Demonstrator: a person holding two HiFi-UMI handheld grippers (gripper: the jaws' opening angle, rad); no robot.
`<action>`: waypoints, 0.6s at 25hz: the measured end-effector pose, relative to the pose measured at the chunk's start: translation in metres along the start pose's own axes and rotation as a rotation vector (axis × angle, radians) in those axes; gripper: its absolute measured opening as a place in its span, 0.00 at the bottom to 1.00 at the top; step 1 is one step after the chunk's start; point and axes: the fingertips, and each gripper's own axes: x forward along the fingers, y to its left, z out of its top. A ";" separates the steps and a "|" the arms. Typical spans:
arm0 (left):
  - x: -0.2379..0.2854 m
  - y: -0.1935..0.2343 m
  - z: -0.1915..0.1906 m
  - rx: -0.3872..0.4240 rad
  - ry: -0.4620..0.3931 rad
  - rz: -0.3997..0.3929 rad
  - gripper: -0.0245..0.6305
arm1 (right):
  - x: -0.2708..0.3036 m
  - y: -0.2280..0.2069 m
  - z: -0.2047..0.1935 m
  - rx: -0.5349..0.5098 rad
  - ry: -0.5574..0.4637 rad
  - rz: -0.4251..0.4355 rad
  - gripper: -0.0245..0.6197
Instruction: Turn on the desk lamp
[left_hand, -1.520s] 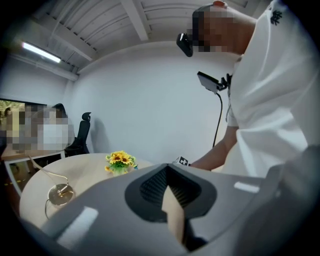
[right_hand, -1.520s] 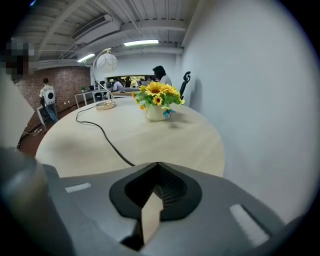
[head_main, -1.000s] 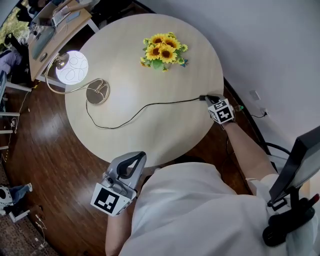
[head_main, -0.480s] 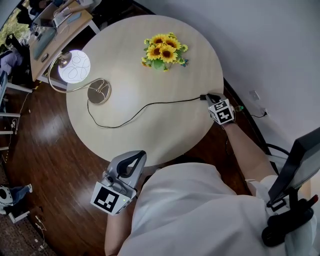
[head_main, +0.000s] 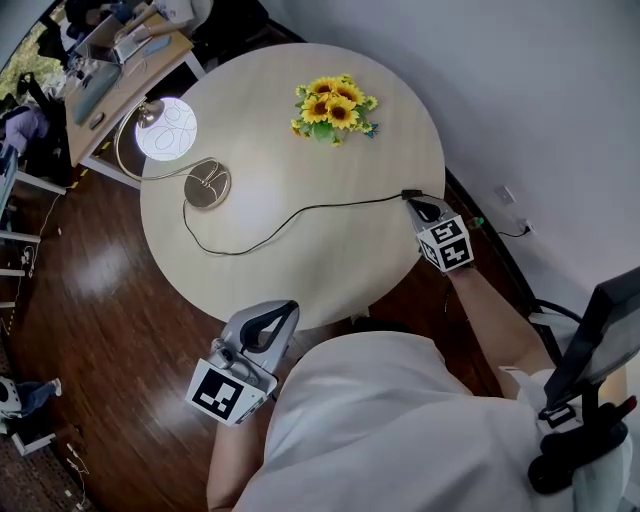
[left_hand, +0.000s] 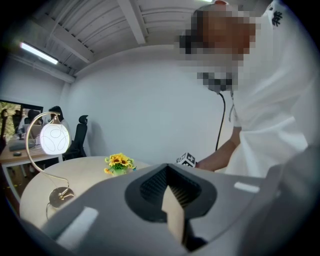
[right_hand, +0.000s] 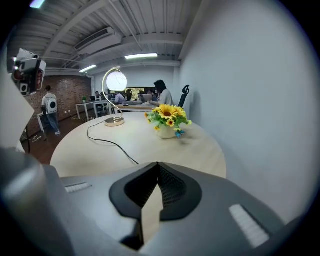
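Observation:
The desk lamp stands at the round table's left side, with its globe glowing white above a round brass base. Its black cord snakes across the table to a small inline switch by the right edge. My right gripper lies just behind that switch, jaws shut and nothing seen between them. My left gripper hangs off the table's near edge, also shut and empty.
A pot of sunflowers stands at the far side of the table. Office desks and a black chair lie beyond the lamp. A dark monitor is at my right, and a wall runs close behind the table.
The head view has shifted a little, so the table sits slightly further right. The lamp glows in all three frames. Both grippers keep about the same places.

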 end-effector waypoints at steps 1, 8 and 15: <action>-0.005 -0.003 0.000 0.004 -0.002 -0.005 0.06 | -0.008 0.010 0.004 -0.004 -0.011 0.006 0.04; -0.048 -0.029 -0.008 0.028 -0.045 -0.081 0.06 | -0.079 0.067 0.021 0.009 -0.080 -0.040 0.04; -0.116 -0.052 -0.035 0.035 -0.032 -0.126 0.06 | -0.132 0.157 0.019 0.036 -0.124 -0.033 0.04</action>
